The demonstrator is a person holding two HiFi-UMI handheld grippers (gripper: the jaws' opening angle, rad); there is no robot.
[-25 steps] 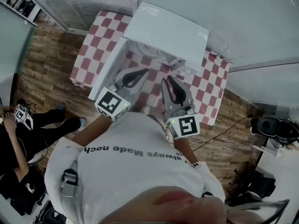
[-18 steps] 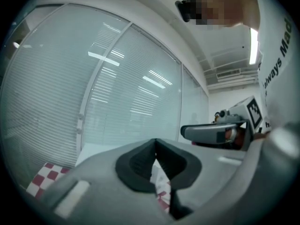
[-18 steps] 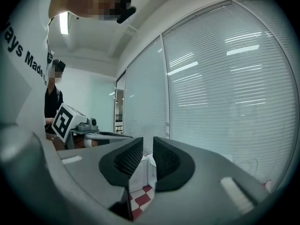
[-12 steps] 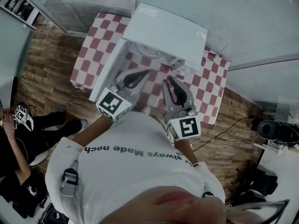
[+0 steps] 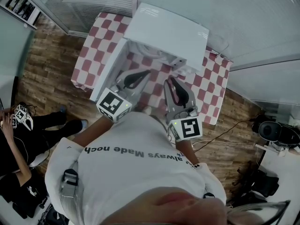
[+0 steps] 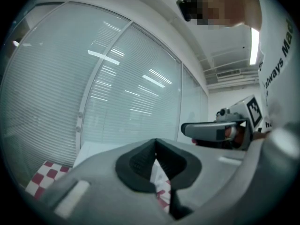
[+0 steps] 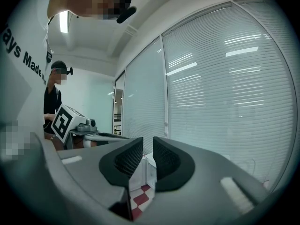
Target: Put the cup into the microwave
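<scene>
From the head view, hovering the left gripper (image 5: 146, 73) and the right gripper (image 5: 168, 82) side by side over the checked tablecloth (image 5: 91, 46), both aiming at the white microwave (image 5: 168, 32) with its door (image 5: 108, 69) swung open to the left. In the left gripper view, pressing the jaw tips together on nothing, facing the window blinds (image 6: 117, 93). In the right gripper view, holding the jaws slightly apart with nothing between them, framing the microwave through the gap, and finding the cup in none of the views
</scene>
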